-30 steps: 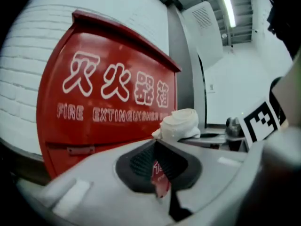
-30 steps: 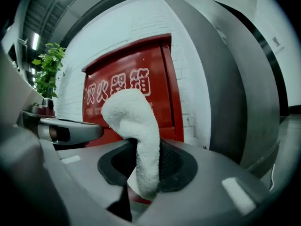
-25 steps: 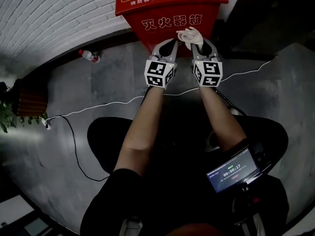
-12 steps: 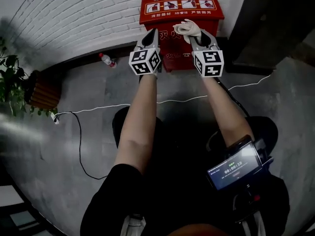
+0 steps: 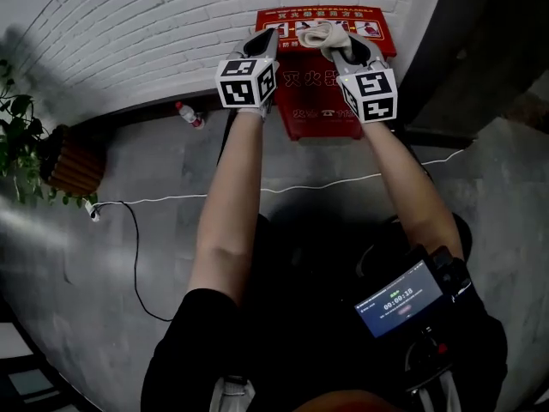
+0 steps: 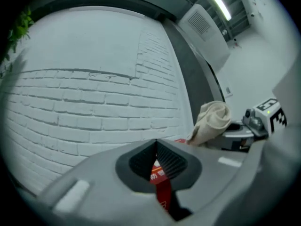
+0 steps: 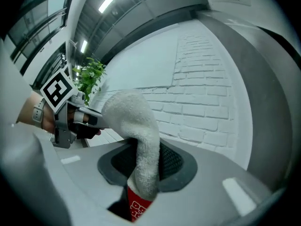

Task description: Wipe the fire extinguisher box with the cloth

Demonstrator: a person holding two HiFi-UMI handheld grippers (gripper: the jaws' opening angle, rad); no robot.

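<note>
Showing yellow Chinese characters on the red front of the fire extinguisher box [image 5: 319,117], partly covered by both grippers and so not fully readable. Carrying white pictograms and small white lines of print on the lid, too small for reading. Standing against the white brick wall [image 5: 129,41]. Clamping the cloth [image 5: 322,34] in the right gripper [image 5: 352,48], jaws pressing on it from both sides, the bunched end sticking out above the lid; not possible to tell whether touching it. Holding the left gripper [image 5: 264,39] just beside, jaws closed together on nothing, tips over the lid's left part. Displaying timer digits on the small screen [image 5: 403,299].
</note>
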